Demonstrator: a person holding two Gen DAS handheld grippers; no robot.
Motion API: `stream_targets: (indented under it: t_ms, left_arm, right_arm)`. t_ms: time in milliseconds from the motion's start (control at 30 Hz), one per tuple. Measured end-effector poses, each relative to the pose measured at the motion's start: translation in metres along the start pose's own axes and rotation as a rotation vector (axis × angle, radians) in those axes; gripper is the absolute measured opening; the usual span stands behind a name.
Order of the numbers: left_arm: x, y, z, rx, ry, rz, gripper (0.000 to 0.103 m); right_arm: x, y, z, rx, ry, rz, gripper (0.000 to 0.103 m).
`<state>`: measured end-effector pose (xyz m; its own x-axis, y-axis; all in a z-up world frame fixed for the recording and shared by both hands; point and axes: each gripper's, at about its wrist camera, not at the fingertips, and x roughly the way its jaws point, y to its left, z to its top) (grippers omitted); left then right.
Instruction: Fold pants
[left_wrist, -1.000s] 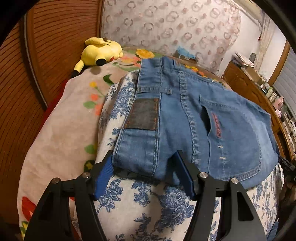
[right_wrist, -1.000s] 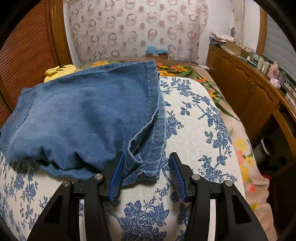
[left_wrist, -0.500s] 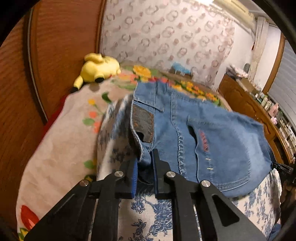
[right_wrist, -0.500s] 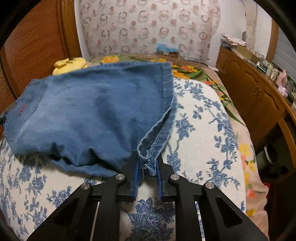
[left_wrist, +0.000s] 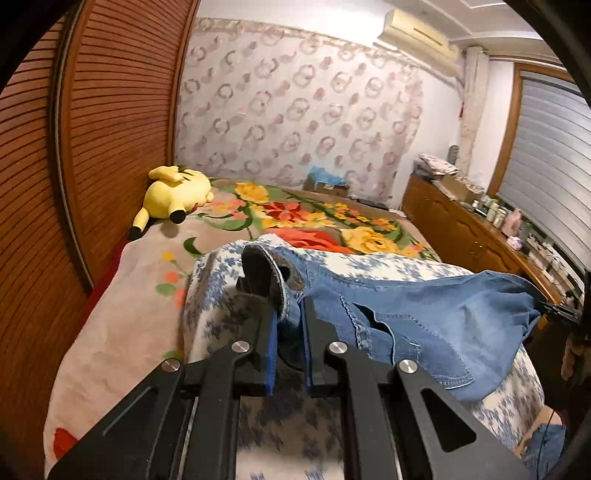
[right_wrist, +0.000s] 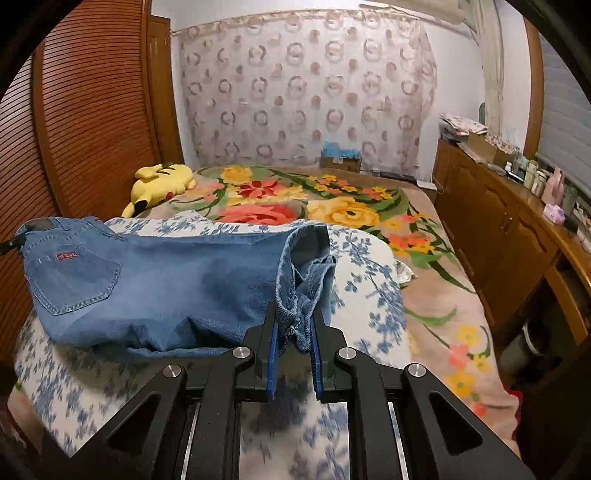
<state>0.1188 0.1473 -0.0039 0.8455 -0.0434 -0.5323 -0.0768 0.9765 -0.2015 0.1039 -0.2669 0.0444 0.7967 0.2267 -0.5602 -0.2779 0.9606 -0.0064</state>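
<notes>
Blue denim pants (left_wrist: 424, 314) are folded in layers and held up between both grippers above the blue-flowered white cushion (left_wrist: 207, 295). My left gripper (left_wrist: 288, 314) is shut on the waistband corner near the dark patch. My right gripper (right_wrist: 295, 321) is shut on the bunched hem end of the pants (right_wrist: 166, 280). The back pocket with a small red label shows at the left in the right wrist view. The right gripper also shows at the far right edge of the left wrist view (left_wrist: 561, 314).
A flowered blanket (right_wrist: 332, 206) covers the bed beyond the cushion (right_wrist: 369, 266). A yellow plush toy (left_wrist: 173, 195) lies by the slatted wooden wall (left_wrist: 110, 129). A wooden dresser (right_wrist: 498, 229) with small items runs along the right side.
Both grippers went from open around the pants' edges to shut on them, then lifted. The pants rose off the cushion and now hang stretched between the grippers.
</notes>
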Motion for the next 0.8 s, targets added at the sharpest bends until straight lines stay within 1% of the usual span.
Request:
stream_targets:
  t_ms: [167, 333, 433, 533, 667, 800]
  left_arm:
    - [-0.02, -0.01, -0.027, 0.013, 0.019, -0.034, 0.012]
    - [-0.038, -0.013, -0.046, 0.02, 0.034, -0.044, 0.012]
    - [-0.043, -0.016, -0.057, 0.034, 0.046, -0.03, 0.012]
    - [-0.039, -0.017, -0.075, 0.047, 0.082, -0.005, 0.012]
    - [-0.033, -0.016, -0.098, 0.055, 0.128, 0.027, 0.012]
    - [-0.027, -0.012, -0.104, 0.058, 0.156, 0.038, 0.012]
  right_arm:
    - [-0.033, -0.004, -0.032, 0.001, 0.009, 0.003, 0.014]
    - [-0.074, -0.006, -0.055, 0.021, -0.004, 0.015, 0.014]
    - [-0.083, -0.01, -0.061, 0.051, -0.008, 0.024, 0.014]
    - [-0.082, -0.014, -0.074, 0.086, 0.006, 0.034, 0.014]
    - [-0.065, -0.015, -0.087, 0.113, 0.057, 0.028, 0.014]
    - [-0.049, -0.021, -0.09, 0.158, 0.091, 0.03, 0.015]
